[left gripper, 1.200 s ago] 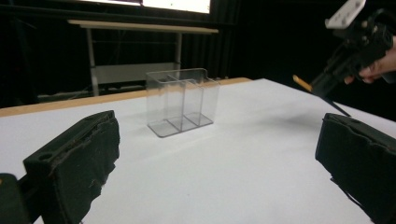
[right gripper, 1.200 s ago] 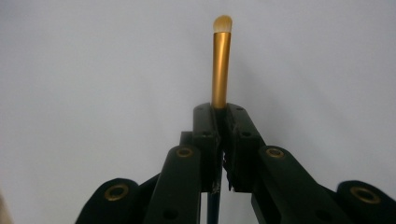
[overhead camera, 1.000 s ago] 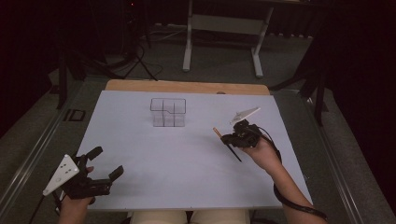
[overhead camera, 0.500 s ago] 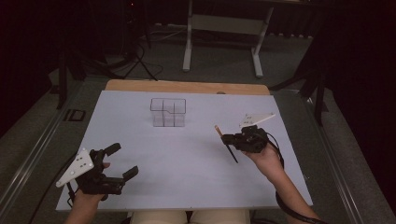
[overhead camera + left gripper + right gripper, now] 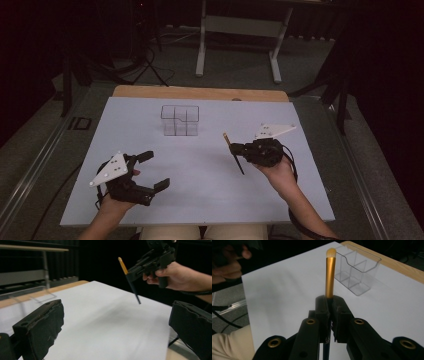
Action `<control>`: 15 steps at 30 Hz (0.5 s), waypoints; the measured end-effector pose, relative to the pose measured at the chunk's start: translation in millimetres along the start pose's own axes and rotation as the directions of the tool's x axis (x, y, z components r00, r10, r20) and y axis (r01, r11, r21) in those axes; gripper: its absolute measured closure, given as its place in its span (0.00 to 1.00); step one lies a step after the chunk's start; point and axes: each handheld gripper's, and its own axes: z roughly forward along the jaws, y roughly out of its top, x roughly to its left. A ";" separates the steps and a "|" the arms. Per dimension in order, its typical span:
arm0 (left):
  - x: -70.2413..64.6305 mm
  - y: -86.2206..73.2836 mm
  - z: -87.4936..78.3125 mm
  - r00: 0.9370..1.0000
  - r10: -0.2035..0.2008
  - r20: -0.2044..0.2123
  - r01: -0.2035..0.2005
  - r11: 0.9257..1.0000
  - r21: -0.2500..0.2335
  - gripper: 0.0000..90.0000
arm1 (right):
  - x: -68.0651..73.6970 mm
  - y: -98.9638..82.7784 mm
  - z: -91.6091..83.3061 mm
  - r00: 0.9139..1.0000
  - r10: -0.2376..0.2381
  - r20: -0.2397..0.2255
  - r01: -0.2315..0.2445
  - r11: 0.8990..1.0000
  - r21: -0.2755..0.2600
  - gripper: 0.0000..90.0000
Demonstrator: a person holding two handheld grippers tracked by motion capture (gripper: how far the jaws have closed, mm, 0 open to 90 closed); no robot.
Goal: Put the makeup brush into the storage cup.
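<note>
Left gripper [image 5: 150, 172] sits nearest, toward the person's side from the organizer [image 5: 180, 120], well apart from it and off to its left; jaws spread wide, nothing between them. Right gripper [image 5: 235, 149] is near the organizer, to its right and a little closer to the person, jaws clamped tight on a brush [image 5: 330, 275]. The brush has a gold ferrule and pale tip above the jaws, with a dark handle slanting down below them, off the white sheet [image 5: 210, 200]. Clear organizer stands upright at the sheet's far part, its compartments empty.
</note>
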 end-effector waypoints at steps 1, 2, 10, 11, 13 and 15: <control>-0.9 -0.4 7.2 1.000 -0.010 0.023 0.010 1.000 0.007 0.01 | 1.8 0.8 0.1 1.000 -0.001 -0.005 0.000 1.000 -0.008 0.93; -1.4 -0.8 11.5 0.999 -0.015 0.036 0.015 1.000 0.011 0.01 | 4.7 2.4 0.0 1.000 -0.004 -0.014 0.004 1.000 -0.025 0.93; -3.3 -4.3 39.4 0.990 -0.055 0.128 0.052 0.998 0.030 0.03 | 15.4 8.5 -2.5 0.997 -0.033 -0.068 0.026 0.994 -0.105 0.93; -3.8 -4.7 42.2 0.990 -0.052 0.130 0.048 0.998 0.036 0.03 | 16.7 8.9 -2.7 0.997 -0.032 -0.075 0.023 0.994 -0.111 0.93; -4.8 -5.3 48.2 0.988 -0.053 0.142 0.046 0.998 0.052 0.03 | 19.4 9.5 -2.4 0.996 -0.039 -0.083 0.028 0.992 -0.124 0.93; -7.1 -5.8 54.0 0.987 -0.039 0.154 0.028 0.997 0.071 0.03 | 22.6 10.3 -1.8 0.994 -0.043 -0.098 0.030 0.991 -0.132 0.93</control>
